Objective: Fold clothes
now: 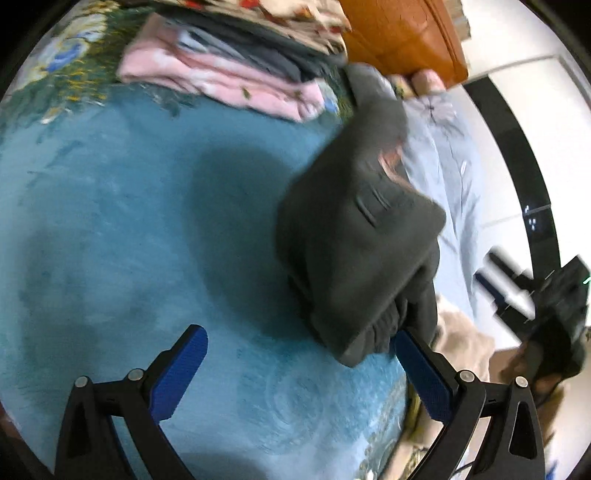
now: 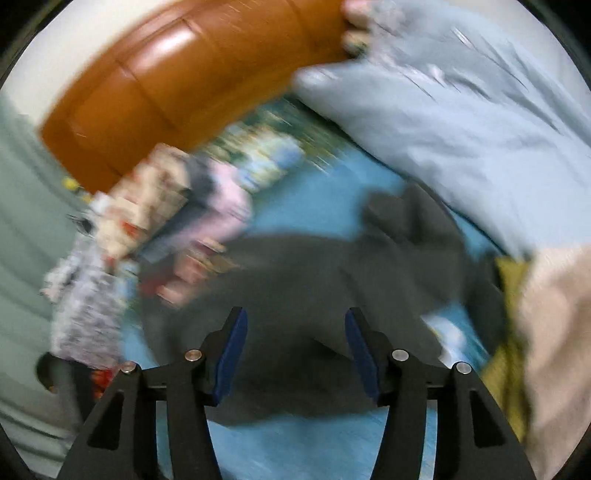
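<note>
L wrist view: your left gripper (image 1: 301,369) is wide open, nothing between the fingers. The grey garment (image 1: 354,236) lies ahead and to the right of it on the blue cover (image 1: 129,221), already bundled into a thick fold. Its long axis runs from near your right finger up and away toward the wooden headboard (image 1: 402,33). The near end sits at the right pad (image 1: 423,376), seemingly brushing its tip, but it's not between the pads. So the cloth is off-centre to the right; I'd judge you need to shift right before closing. A folded stack (image 1: 221,70), pink at the bottom, sits far back, well apart from the garment. The pale blue pillow (image 1: 447,155) is just beside the garment on its right. Your right gripper shows blurred at the far right edge.

R wrist view: heavy motion blur. Your right gripper (image 2: 295,350) is partly open, fingers apart, no cloth pinched that I can see. The garment spreads directly ahead and under the fingers, long axis roughly left-right across the frame. Whether the pads touch it, can't tell. This gripper looks centred on the cloth, so it's prob. the nearer one for the next grab.
</note>
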A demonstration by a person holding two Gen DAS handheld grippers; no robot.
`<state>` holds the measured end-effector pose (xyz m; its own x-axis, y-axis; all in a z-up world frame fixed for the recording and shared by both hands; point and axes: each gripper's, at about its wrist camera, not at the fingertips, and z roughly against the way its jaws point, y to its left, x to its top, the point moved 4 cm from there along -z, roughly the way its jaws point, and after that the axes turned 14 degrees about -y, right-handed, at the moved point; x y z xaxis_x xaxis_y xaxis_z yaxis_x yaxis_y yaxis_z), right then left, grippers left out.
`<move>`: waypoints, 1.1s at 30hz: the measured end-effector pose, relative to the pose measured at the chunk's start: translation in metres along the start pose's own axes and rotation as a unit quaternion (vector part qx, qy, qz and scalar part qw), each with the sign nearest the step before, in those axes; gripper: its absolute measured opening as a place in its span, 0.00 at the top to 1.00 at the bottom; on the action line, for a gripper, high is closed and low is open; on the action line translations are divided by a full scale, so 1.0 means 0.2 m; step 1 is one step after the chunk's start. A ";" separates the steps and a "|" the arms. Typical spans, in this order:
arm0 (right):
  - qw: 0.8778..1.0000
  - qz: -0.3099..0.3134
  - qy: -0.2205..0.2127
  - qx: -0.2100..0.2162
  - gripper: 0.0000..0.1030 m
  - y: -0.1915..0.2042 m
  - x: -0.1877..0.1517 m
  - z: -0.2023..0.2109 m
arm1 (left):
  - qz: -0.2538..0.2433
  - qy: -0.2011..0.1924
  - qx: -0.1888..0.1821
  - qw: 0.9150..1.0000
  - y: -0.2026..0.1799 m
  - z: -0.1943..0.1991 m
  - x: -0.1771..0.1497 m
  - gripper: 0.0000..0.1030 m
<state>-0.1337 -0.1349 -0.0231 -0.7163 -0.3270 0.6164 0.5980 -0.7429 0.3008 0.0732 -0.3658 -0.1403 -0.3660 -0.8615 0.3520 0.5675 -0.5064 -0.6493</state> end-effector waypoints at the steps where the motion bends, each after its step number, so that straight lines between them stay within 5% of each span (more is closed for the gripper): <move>1: 1.000 0.004 0.014 -0.024 0.45 -0.06 -0.04 -0.03 | -0.002 0.010 0.001 1.000 -0.02 -0.02 0.00 0.00; 9: 0.989 0.057 0.037 -0.130 0.45 -0.19 -0.14 -0.25 | -0.006 0.040 0.065 0.997 -0.04 -0.18 0.02 0.04; 11: 0.988 0.052 0.045 -0.138 0.66 -0.18 -0.13 -0.27 | 0.003 0.041 0.072 0.997 -0.02 -0.19 0.03 0.15; 12: 0.986 0.061 0.048 -0.147 0.94 -0.17 -0.12 -0.27 | 0.008 0.042 0.075 0.996 -0.01 -0.20 0.04 0.25; 16: 0.985 0.087 0.026 -0.150 0.96 -0.16 -0.06 -0.16 | 0.026 0.032 0.071 0.997 0.02 -0.17 0.10 0.85; 17: 0.984 0.090 0.016 -0.150 0.96 -0.16 -0.04 -0.11 | 0.017 0.025 0.074 0.997 0.02 -0.15 0.14 0.88; 22: 0.982 0.088 -0.053 -0.159 0.96 -0.19 0.05 0.25 | -0.035 -0.011 0.075 0.996 0.00 0.03 0.36 0.93; 27: 0.973 0.066 -0.128 -0.179 0.96 -0.29 0.02 0.79 | -0.115 -0.064 0.038 0.991 -0.14 0.32 0.66 0.94; 33: 0.950 0.042 -0.150 -0.269 0.96 -0.53 -0.19 1.26 | -0.142 -0.055 0.013 0.988 -0.27 0.32 0.76 0.92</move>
<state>-0.0794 0.1024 0.1045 -0.4906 -0.2769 0.8262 0.3207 -0.9390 -0.1243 0.0342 -0.4731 -0.0090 -0.4325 -0.6824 0.5893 0.4728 -0.7282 -0.4962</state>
